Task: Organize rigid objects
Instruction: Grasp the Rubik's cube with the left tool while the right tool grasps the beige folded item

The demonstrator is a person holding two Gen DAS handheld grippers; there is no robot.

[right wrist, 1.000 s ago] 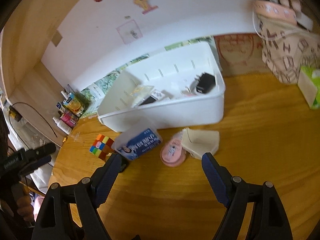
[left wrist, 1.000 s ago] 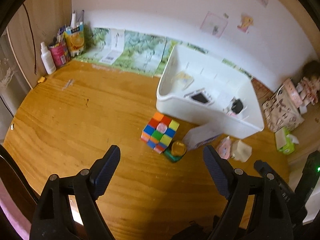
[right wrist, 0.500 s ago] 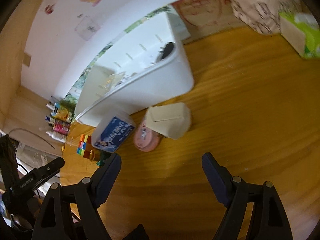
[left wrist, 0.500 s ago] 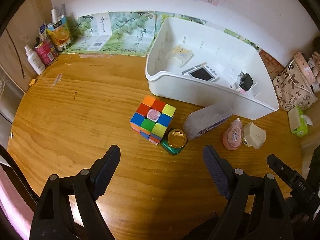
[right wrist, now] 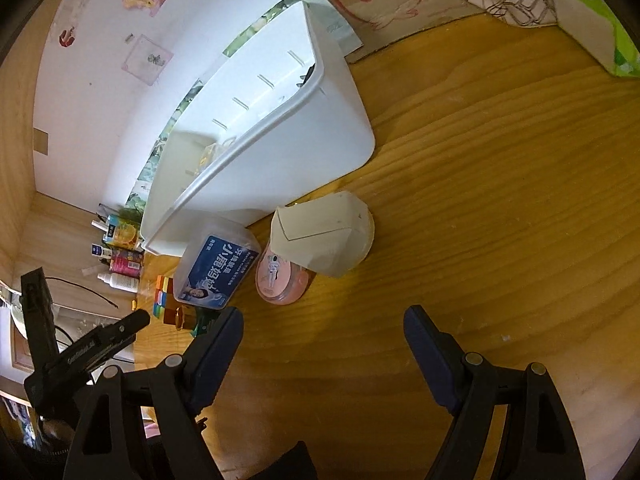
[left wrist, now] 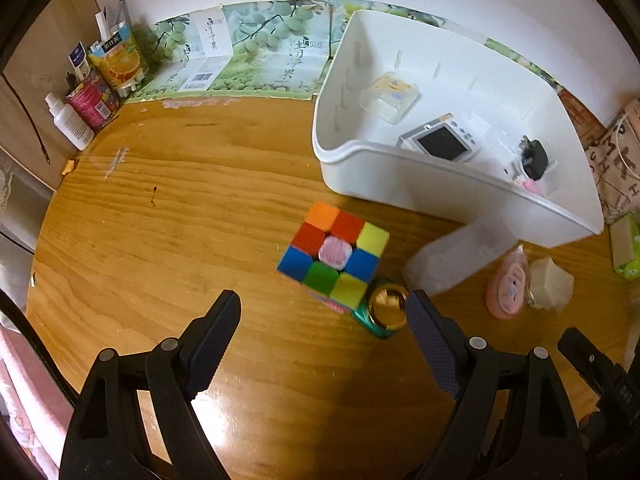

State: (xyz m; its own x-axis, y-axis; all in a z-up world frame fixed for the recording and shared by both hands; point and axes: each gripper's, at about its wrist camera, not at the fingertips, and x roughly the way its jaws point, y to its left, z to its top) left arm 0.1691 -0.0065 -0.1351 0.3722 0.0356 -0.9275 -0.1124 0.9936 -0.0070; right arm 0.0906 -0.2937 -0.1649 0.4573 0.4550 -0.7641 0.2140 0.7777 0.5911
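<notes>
Two grippers, left gripper (left wrist: 322,320) and right gripper (right wrist: 322,334), hang spread and empty over the table (left wrist: 160,240), so next the left one must drop onto the cube (left wrist: 334,256) mid-frame, near the white bin (left wrist: 440,196).

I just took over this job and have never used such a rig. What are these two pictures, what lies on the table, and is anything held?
Each picture comes from a fisheye camera on a hand-held two-finger gripper, looking along its fingers. The left gripper is open over a Rubik's cube and a gold-capped green jar. The right gripper is open near a pink round tin, a blue-labelled plastic box and a pale faceted block. All lie on the wooden table beside a white bin. Nothing is held.
</notes>
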